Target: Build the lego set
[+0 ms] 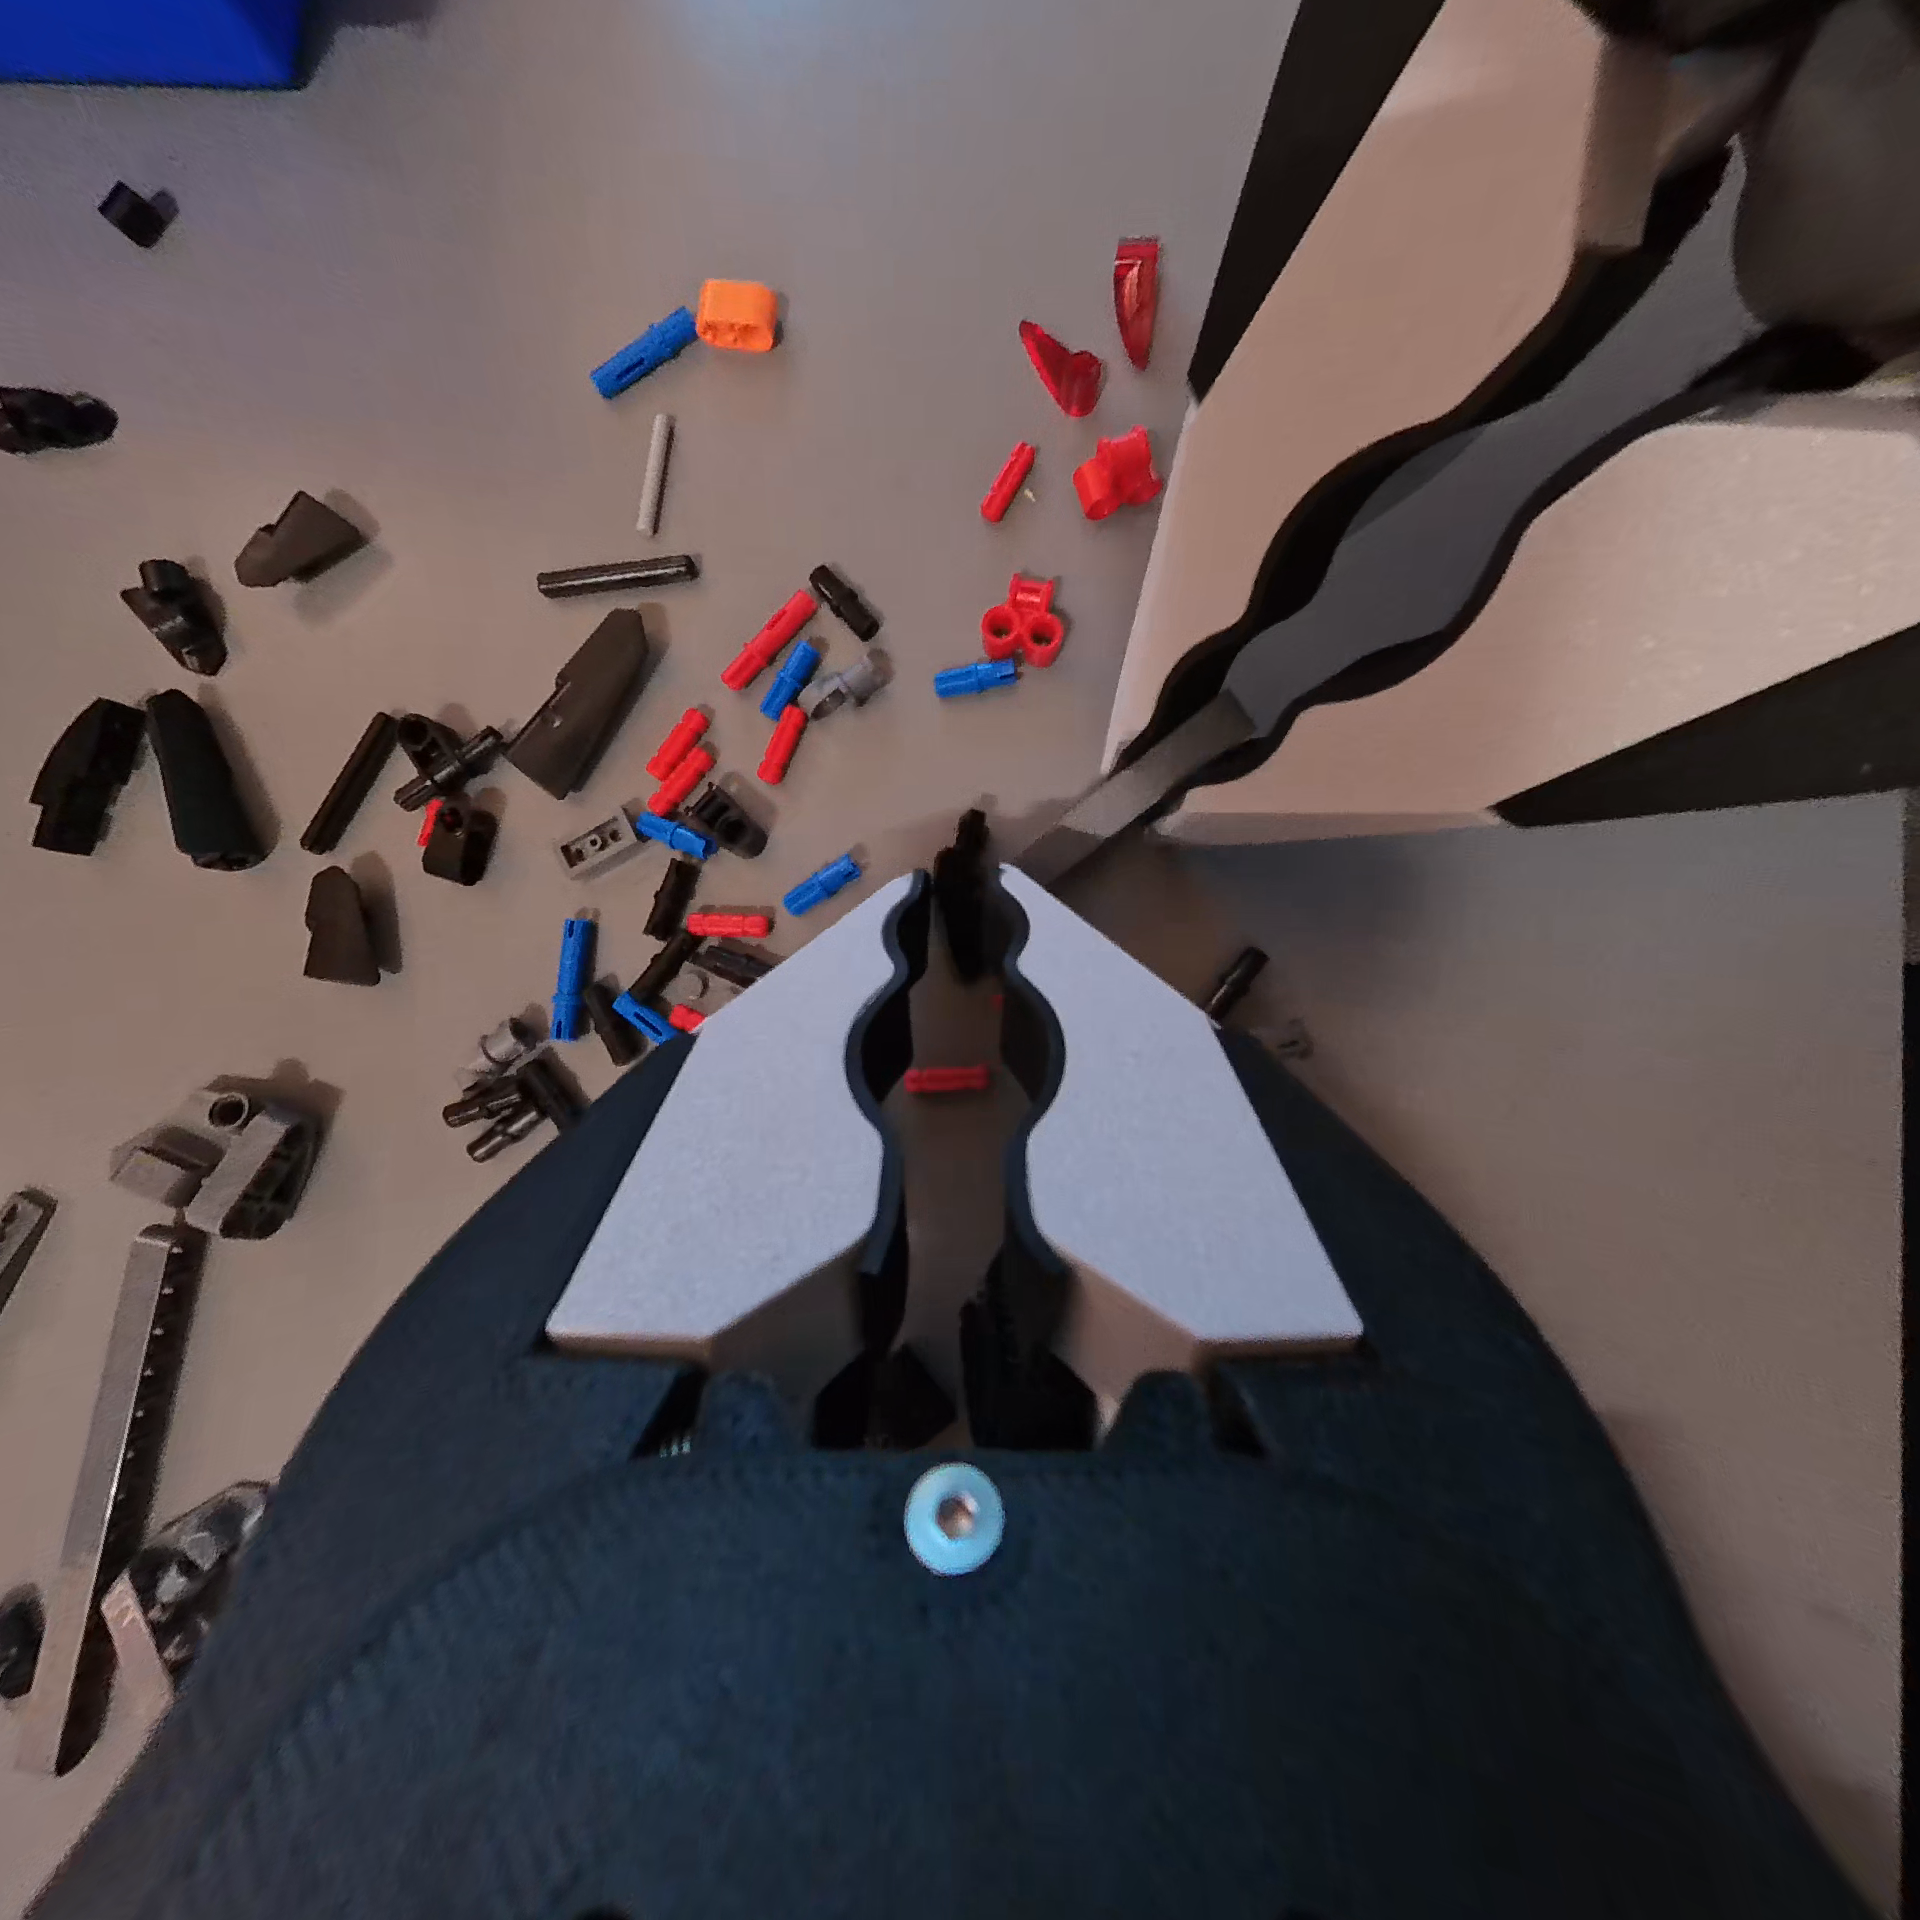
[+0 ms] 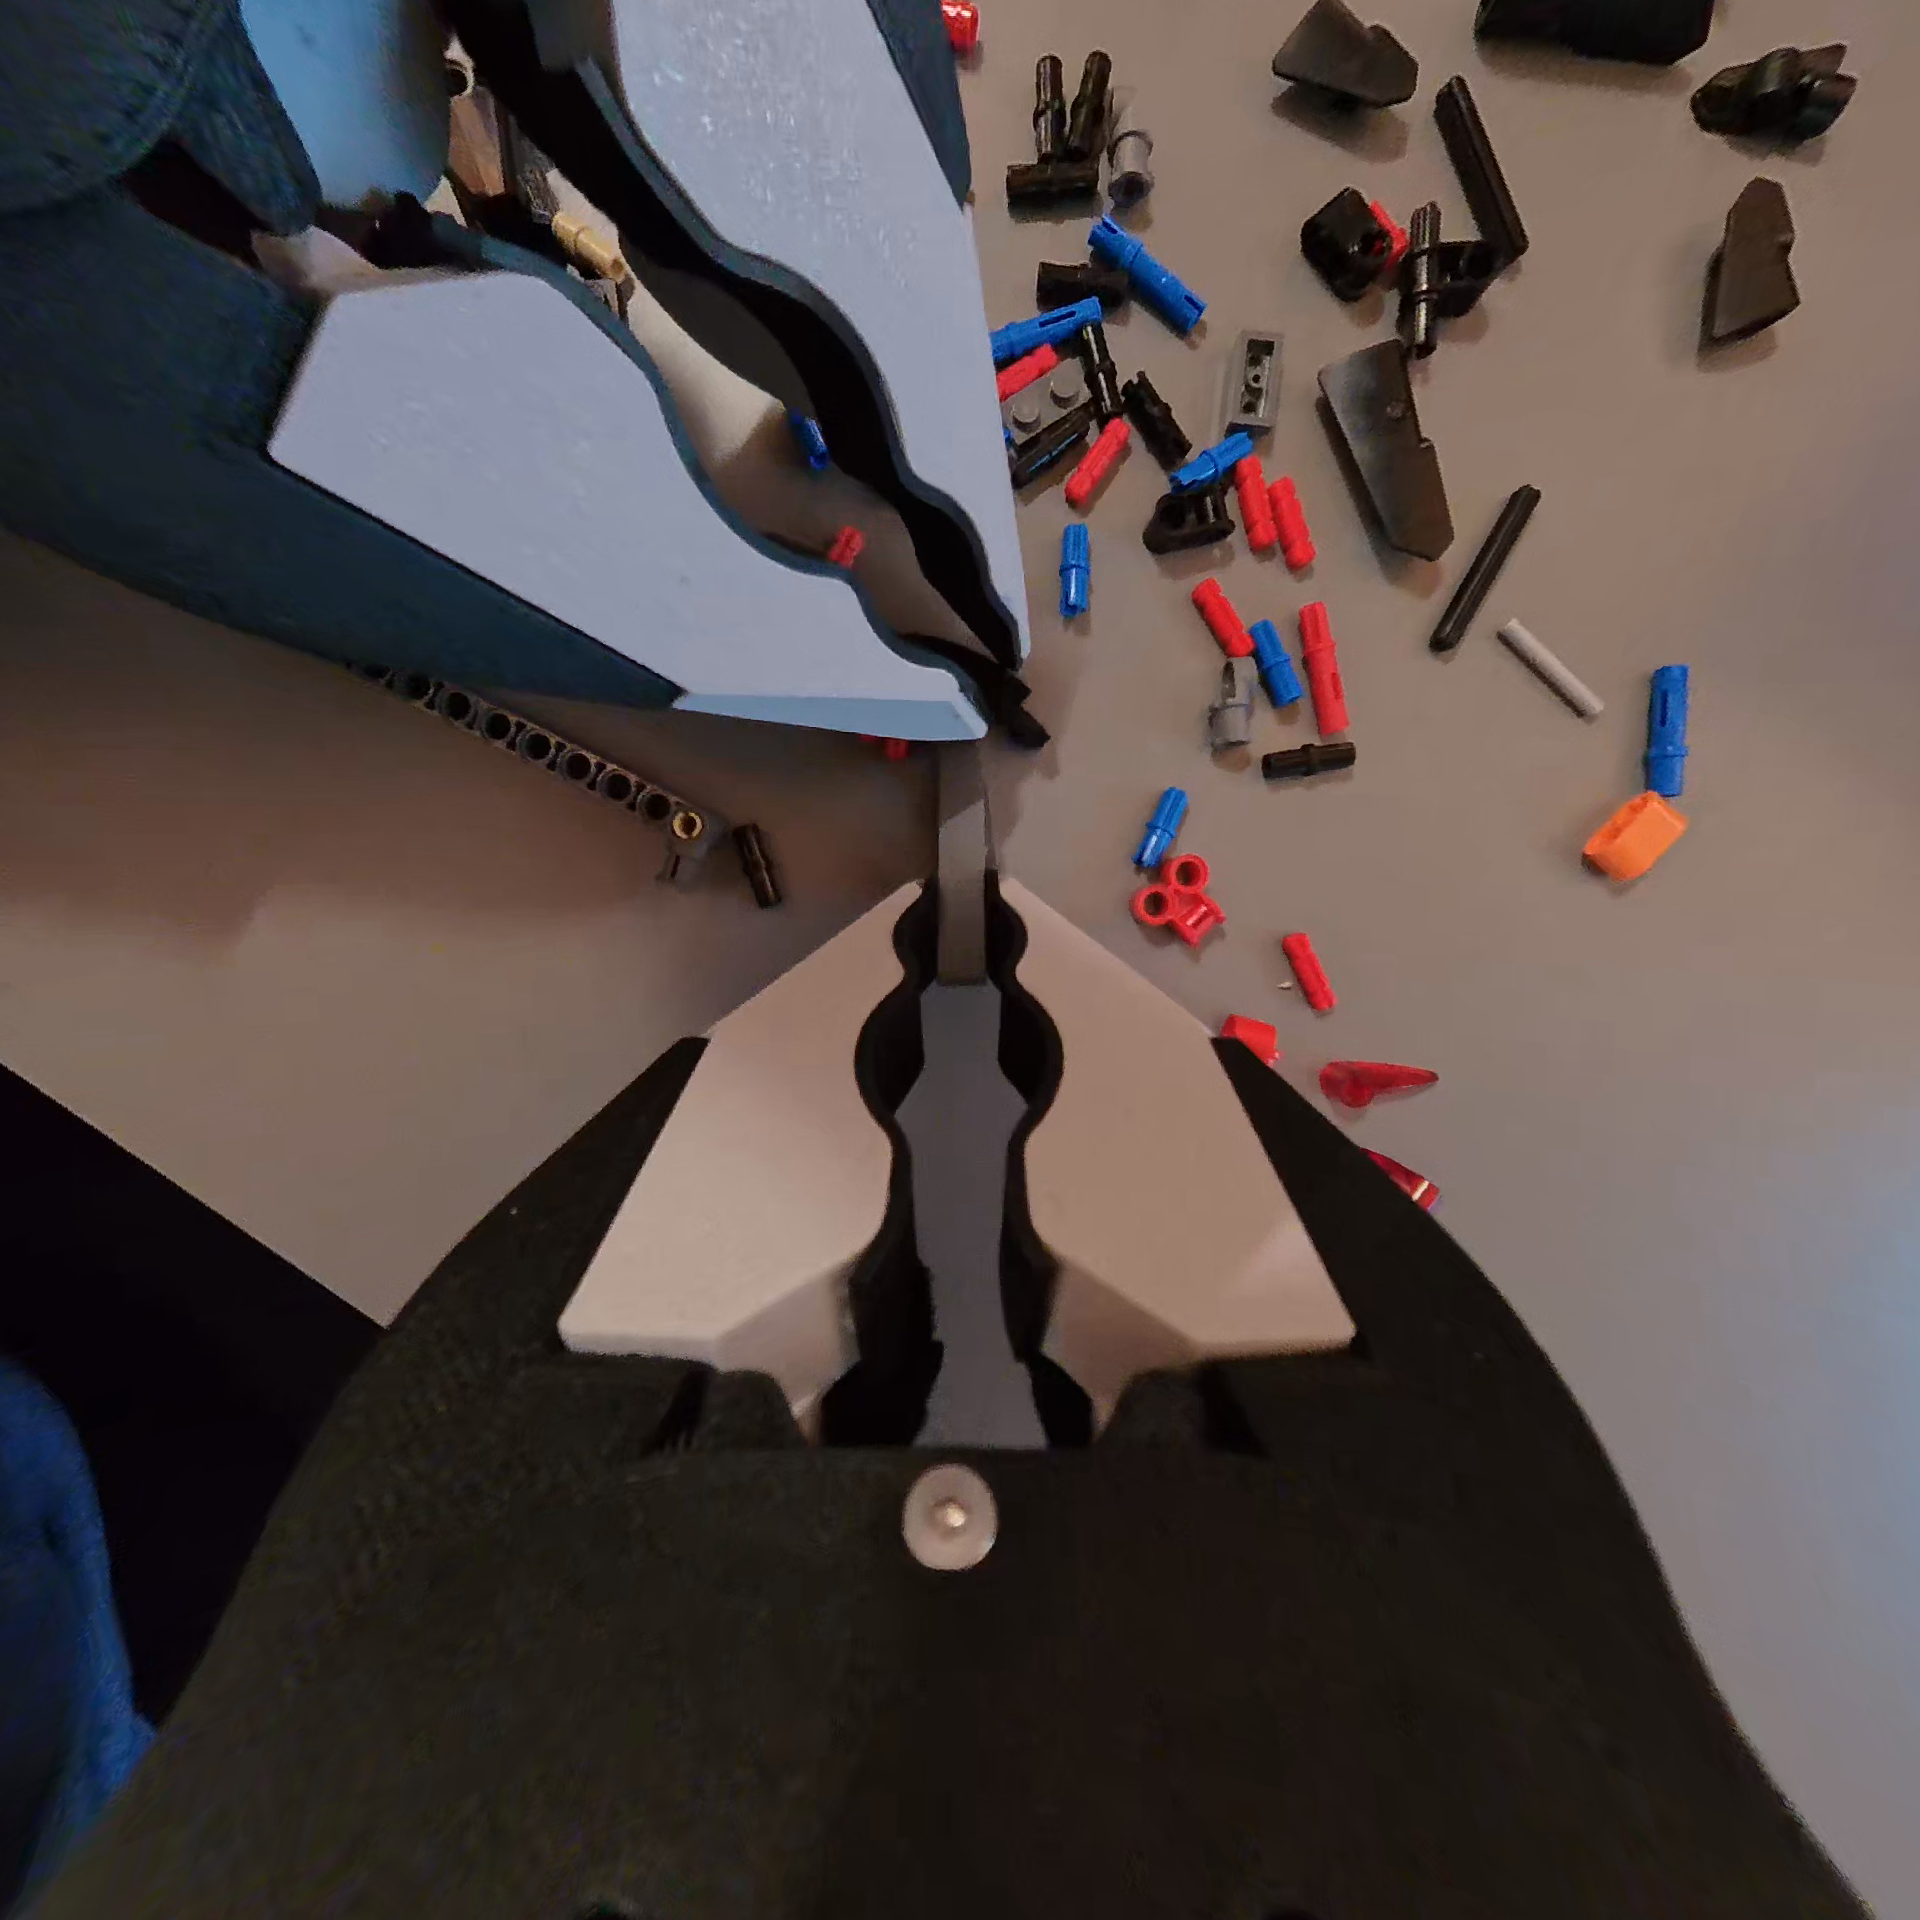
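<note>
In the left wrist view, over a pale grey tabletop (image 1: pixel 1558 1143), the left gripper (image 1: pixel 961 899) is seen with its two fingers drawn together on a small black plastic pin (image 1: pixel 966 883), whose end projects just past the fingertips. From the upper right the right gripper (image 1: pixel 1174 758) is shown reaching in, clamped on a flat grey plastic beam (image 1: pixel 1122 805); the free end of that beam is brought close to the black pin, though contact cannot be confirmed. To the left, loose Lego parts are scattered: blue and red pins, black curved shells, a long grey studless beam (image 1: pixel 125 1444) and an orange block (image 1: pixel 736 315).

In the right wrist view, the same flat grey beam (image 2: pixel 961 883) is gripped edge-on between the closed fingers of the right gripper (image 2: pixel 961 904) and is pointed forward at the left gripper (image 2: pixel 1003 675), where the black pin (image 2: pixel 1023 717) is pinched at the tips. A long perforated grey beam (image 2: pixel 540 748) is partly hidden beneath the left gripper, and the spare parts are spread on the right, well apart from the work.

The step in hand is judged to be the seating of the black pin into a hole at the end of the grey beam. For the next move, fine alignment of pin and hole is called for, followed by a firm axial push while both grips are kept tight.
</note>
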`<act>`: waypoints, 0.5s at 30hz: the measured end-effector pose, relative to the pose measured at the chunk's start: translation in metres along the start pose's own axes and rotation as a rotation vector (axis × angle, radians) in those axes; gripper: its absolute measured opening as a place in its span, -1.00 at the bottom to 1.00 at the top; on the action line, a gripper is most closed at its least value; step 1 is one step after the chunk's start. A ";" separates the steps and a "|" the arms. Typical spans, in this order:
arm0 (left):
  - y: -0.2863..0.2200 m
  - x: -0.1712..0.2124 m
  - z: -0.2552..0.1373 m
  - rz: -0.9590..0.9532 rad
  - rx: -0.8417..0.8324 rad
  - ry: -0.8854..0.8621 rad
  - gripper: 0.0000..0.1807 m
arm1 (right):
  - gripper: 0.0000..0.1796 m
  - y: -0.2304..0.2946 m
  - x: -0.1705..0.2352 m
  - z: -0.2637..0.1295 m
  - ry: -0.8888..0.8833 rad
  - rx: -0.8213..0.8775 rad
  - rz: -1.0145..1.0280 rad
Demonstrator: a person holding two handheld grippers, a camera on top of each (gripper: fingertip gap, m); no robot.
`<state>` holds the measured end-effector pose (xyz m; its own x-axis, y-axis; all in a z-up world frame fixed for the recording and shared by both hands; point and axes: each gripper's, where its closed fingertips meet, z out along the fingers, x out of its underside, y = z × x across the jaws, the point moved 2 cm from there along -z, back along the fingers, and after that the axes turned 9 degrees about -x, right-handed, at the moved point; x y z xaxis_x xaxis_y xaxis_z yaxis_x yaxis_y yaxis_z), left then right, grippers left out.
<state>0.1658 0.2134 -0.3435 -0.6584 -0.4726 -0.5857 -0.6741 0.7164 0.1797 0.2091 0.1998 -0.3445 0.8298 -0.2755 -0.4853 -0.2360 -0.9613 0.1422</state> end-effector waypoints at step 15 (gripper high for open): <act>-0.010 -0.004 -0.008 0.009 0.015 -0.015 -0.88 | -0.81 0.016 0.007 -0.016 -0.014 0.039 -0.170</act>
<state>0.1726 0.2040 -0.3371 -0.6593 -0.4580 -0.5963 -0.6628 0.7284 0.1734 0.2194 0.1826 -0.3322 0.8525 -0.1089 -0.5113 -0.1128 -0.9933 0.0236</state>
